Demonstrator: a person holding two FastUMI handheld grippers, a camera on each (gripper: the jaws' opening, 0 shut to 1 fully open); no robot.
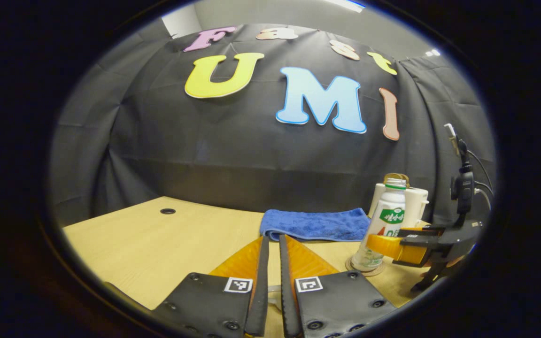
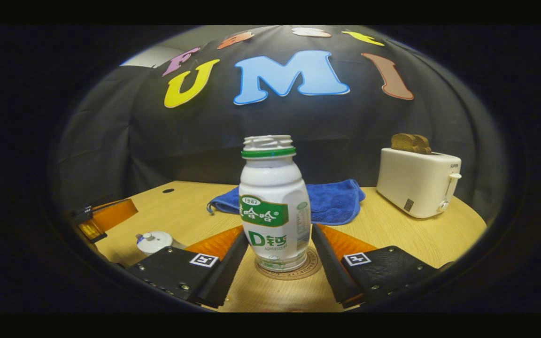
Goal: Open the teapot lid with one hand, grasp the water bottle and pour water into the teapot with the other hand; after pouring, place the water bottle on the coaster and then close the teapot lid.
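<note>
The bottle (image 2: 274,206) stands upright on the coaster (image 2: 289,271) on the desk (image 2: 411,239), its mouth uncapped; its white walls hide whatever it holds. In the right gripper view my right tongs (image 2: 277,244) are spread, one finger on either side of the bottle's lower half, and a gap shows between each finger and the bottle, so they do not press on it. The left gripper view shows the same from the side: the bottle (image 1: 383,225) on its coaster (image 1: 367,268), with my right tongs (image 1: 392,246) level with its lower part.

The teapot (image 2: 154,241) sits low at the left edge of the right gripper view, near my left tongs (image 2: 104,218); its lid with a small knob rests on top, and I cannot see inside it.

My left tongs (image 1: 274,256) are drawn close together, a thin slit between the fingers and nothing held in it, pointing over the desk (image 1: 158,244) toward the blue cloth (image 1: 315,224).

That cloth (image 2: 331,202) lies folded behind the bottle. To its right a white toaster (image 2: 418,185) stands on the desk with bread (image 2: 410,143) sticking out of its slot; in the left gripper view the toaster (image 1: 413,206) shows just behind the bottle.
</note>
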